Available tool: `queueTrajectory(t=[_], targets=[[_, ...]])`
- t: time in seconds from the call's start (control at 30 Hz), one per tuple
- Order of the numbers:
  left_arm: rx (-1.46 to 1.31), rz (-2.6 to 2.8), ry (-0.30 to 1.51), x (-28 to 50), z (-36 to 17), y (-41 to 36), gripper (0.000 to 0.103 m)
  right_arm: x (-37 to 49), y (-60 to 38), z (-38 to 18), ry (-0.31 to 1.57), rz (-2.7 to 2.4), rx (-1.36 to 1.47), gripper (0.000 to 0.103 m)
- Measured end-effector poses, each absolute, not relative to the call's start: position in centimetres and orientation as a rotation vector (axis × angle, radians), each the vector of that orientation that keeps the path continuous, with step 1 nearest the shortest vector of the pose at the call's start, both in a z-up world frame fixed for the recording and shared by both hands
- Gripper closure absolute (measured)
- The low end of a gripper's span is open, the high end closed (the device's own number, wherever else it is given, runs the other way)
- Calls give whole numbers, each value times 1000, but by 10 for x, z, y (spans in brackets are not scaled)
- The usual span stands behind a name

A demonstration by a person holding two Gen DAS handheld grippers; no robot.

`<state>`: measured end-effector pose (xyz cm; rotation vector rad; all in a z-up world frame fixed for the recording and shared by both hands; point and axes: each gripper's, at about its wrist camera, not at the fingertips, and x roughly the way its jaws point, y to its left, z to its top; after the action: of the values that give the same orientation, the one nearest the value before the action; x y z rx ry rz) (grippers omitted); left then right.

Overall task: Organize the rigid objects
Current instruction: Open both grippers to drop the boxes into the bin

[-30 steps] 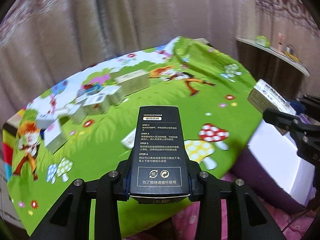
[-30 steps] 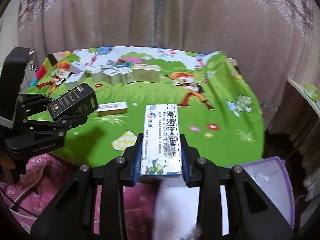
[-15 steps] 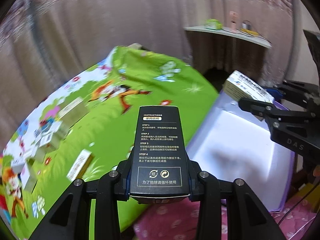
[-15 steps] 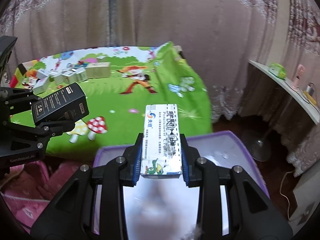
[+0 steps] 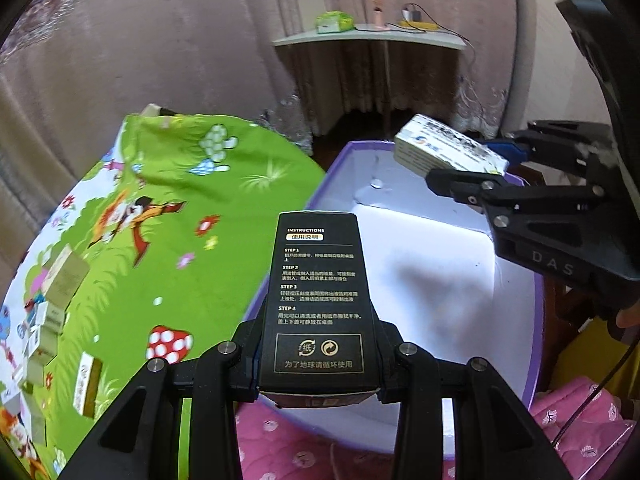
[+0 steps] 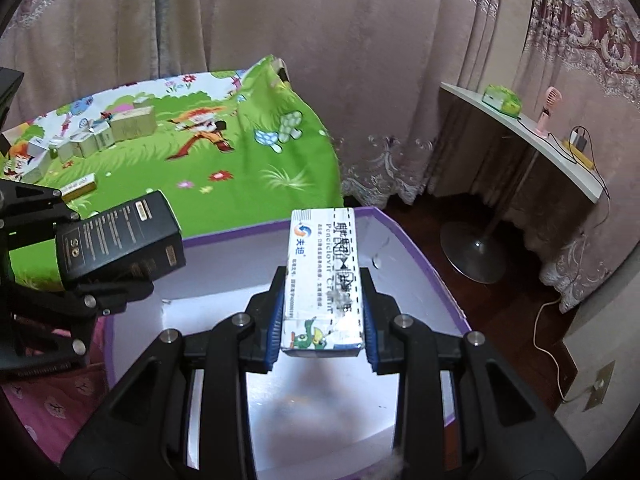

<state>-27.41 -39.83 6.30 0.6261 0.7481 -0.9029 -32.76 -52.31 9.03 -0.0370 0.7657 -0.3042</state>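
The left gripper pinched a black instruction-printed carton, held above the near-left part of a purple-walled storage box. The right gripper pinched a white medicine carton above the same box's white interior. More cartons lay on the green cartoon tablecloth.

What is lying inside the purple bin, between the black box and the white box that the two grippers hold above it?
Nothing: in the right wrist view the purple bin shows only bare white floor between the black box and the white box.
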Motion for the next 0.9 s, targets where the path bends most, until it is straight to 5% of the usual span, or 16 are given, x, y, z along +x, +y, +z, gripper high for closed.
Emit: queueTrajectory(t=[0.2, 0.27, 0.47, 0.63, 0.9], targets=[[576, -1013, 742, -279, 55, -400, 58, -328, -535, 80, 823, -334, -17, 66], [547, -1037, 753, -278, 54, -395, 46, -325, -539, 76, 861, -352, -7, 56], [418, -923, 678, -245, 72, -342, 43, -310, -523, 90, 844, -344, -11, 42], [314, -601, 634, -192, 80, -241, 28, -270, -467, 99, 829, -153, 3, 40], [205, -50, 732, -120, 39, -49, 26, -177, -324, 72, 974, 306, 91, 39]])
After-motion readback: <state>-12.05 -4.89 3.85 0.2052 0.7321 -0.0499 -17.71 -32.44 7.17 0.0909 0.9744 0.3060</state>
